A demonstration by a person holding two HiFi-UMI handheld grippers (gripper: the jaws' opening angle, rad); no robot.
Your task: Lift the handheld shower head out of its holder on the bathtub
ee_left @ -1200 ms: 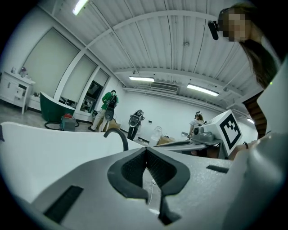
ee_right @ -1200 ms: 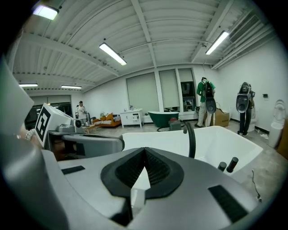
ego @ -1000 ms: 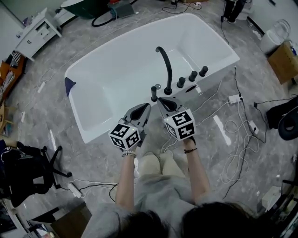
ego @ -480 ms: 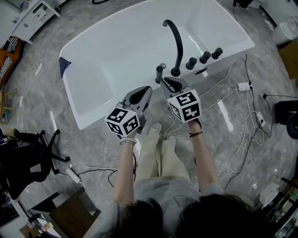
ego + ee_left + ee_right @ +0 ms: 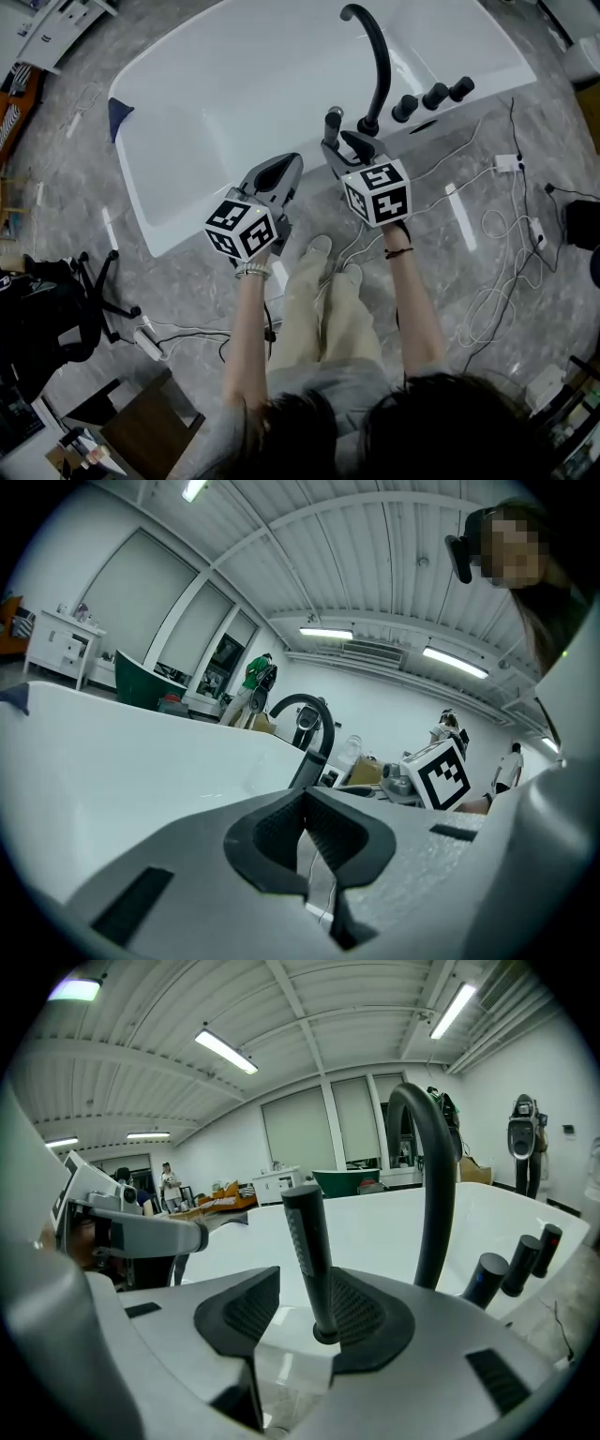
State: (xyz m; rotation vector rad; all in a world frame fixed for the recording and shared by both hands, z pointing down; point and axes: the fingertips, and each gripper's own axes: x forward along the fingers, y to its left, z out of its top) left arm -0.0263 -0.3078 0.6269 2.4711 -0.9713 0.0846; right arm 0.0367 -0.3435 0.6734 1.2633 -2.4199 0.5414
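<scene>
**A:** What does the shower head (image 5: 307, 1241) look like?

**B:** It is a slim, matte black stick, cut flat at the top, with a strip of fine holes running down one side.

**A:** How does it stand?

**B:** It stands nearly upright, leaning a touch. Its foot sits in a small dark round holder (image 5: 325, 1333), so it is not lifted out.

**A:** And where is that on the bathtub (image 5: 206, 112)?

**B:** The holder is on the flat ledge of the long near rim, toward the right end in the head view. The tub itself is white and glossy, with rounded corners, and it lies slanted across that view.
</scene>
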